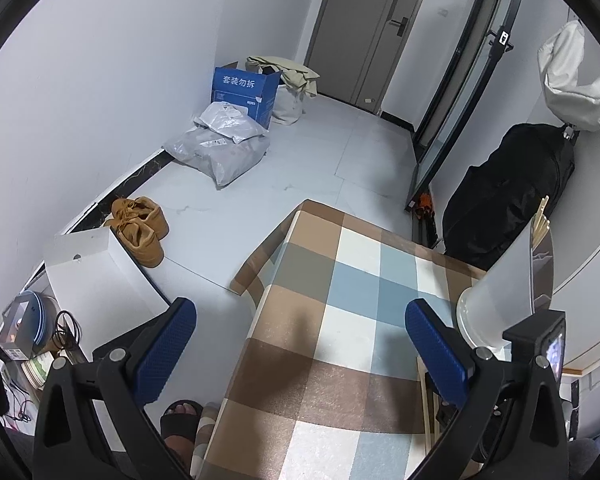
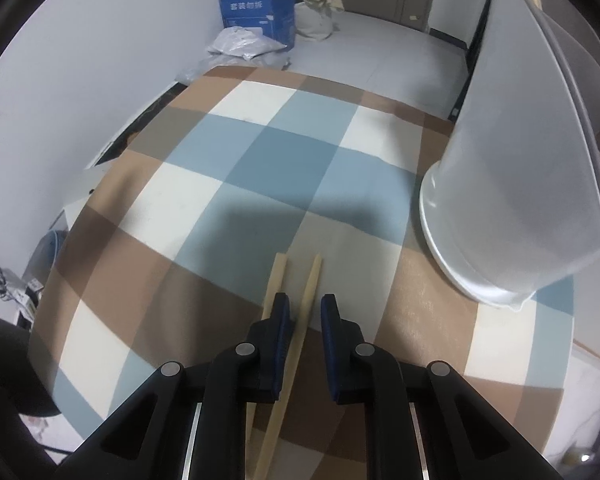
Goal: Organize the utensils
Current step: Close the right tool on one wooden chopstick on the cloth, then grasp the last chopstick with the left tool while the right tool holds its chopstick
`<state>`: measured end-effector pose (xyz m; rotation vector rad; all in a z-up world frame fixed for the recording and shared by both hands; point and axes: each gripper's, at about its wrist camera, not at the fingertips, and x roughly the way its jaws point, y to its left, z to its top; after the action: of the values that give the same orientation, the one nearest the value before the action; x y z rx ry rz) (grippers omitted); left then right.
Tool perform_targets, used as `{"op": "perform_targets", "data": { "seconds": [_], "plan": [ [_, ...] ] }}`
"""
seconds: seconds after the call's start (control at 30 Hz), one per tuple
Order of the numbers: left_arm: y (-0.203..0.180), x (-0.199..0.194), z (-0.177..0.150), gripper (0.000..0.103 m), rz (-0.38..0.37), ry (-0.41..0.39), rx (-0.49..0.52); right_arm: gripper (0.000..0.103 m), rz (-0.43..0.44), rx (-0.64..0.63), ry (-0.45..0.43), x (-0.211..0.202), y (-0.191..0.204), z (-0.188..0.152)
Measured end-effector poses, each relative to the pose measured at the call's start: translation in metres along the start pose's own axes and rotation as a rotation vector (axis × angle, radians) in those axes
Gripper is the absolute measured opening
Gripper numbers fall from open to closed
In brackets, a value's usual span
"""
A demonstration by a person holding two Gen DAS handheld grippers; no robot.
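- The two chopsticks lie side by side on the checked cloth of the desk [image 2: 260,152], right under your right hand-held gripper [image 2: 305,304]. The tall pale holder [image 2: 512,200] stands near them, off to the right.
- Your right jaws are drawn in narrow around the right-hand chopstick [image 2: 310,280]. It runs up between the pads and lies close to the left one, but a gap shows on the right side, so it looks bracketed rather than pinched.
- The left-hand chopstick [image 2: 276,276] sits just outside the left finger, partly hidden under it, so a close here probably takes one stick only.
- Your left hand-held gripper [image 1: 300,306] is spread wide over the near edge of the desk with nothing between its pads.
- Expect these sticks to be very light, stiff and smooth — pale wood or bamboo by the look of them. They are thin and lie flat on the cloth, so there is little height for the pads to catch.
- A narrow stick tends to pivot in a two-pad grip, so take it near its middle rather than at an end.
- The cloth is soft and may bunch if you press the fingertips down hard.
- The holder looks like thin translucent plastic and already has sticks [image 1: 540,220] poking from its top — probably light enough to tip if you knock it, so steady it with the left if need be.
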<state>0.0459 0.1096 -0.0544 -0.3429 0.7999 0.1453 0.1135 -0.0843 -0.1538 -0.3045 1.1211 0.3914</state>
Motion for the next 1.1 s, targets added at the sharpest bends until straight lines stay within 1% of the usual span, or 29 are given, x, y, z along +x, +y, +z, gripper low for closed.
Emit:
{"op": "perform_targets", "data": {
  "seconds": [0.2, 0.27, 0.33, 0.37, 0.47, 0.57, 0.67, 0.77, 0.87, 0.9, 1.03, 1.1],
  "plan": [
    [0.009, -0.001, 0.003, 0.102, 0.0, 0.001, -0.024, 0.016, -0.02, -0.011, 0.001, 0.0, 0.005, 0.008],
    [0.011, -0.001, 0.003, 0.102, 0.004, 0.004, -0.029, 0.014, -0.022, -0.015, -0.002, 0.001, 0.006, 0.01],
    [0.015, 0.0, 0.004, 0.102, 0.01, 0.006, -0.036, 0.007, -0.012, -0.015, -0.006, 0.001, 0.008, 0.012],
    [0.016, 0.0, 0.004, 0.102, 0.011, 0.008, -0.039, 0.005, -0.008, -0.014, -0.007, 0.001, 0.008, 0.012],
    [0.02, 0.002, 0.004, 0.102, 0.016, 0.017, -0.049, 0.004, -0.001, -0.002, -0.019, -0.002, 0.008, 0.011],
    [0.021, 0.005, 0.003, 0.102, 0.02, 0.033, -0.057, 0.004, 0.006, 0.033, -0.052, -0.014, 0.003, 0.009],
    [0.018, 0.008, 0.002, 0.102, 0.03, 0.046, -0.047, 0.004, 0.03, 0.092, -0.096, -0.028, -0.006, 0.008],
    [0.012, 0.011, 0.0, 0.102, 0.041, 0.059, -0.02, 0.004, 0.064, 0.17, -0.149, -0.049, -0.019, 0.001],
    [0.004, 0.014, -0.003, 0.102, 0.034, 0.086, 0.01, 0.004, 0.098, 0.262, -0.208, -0.07, -0.037, -0.011],
    [0.0, 0.016, -0.004, 0.102, 0.032, 0.097, 0.022, 0.004, 0.108, 0.29, -0.219, -0.073, -0.043, -0.012],
    [-0.018, 0.027, -0.012, 0.102, 0.009, 0.163, 0.079, 0.004, 0.182, 0.461, -0.278, -0.092, -0.078, -0.035],
    [-0.028, 0.033, -0.018, 0.102, -0.006, 0.204, 0.102, 0.004, 0.198, 0.515, -0.288, -0.094, -0.091, -0.043]
  ]
}}
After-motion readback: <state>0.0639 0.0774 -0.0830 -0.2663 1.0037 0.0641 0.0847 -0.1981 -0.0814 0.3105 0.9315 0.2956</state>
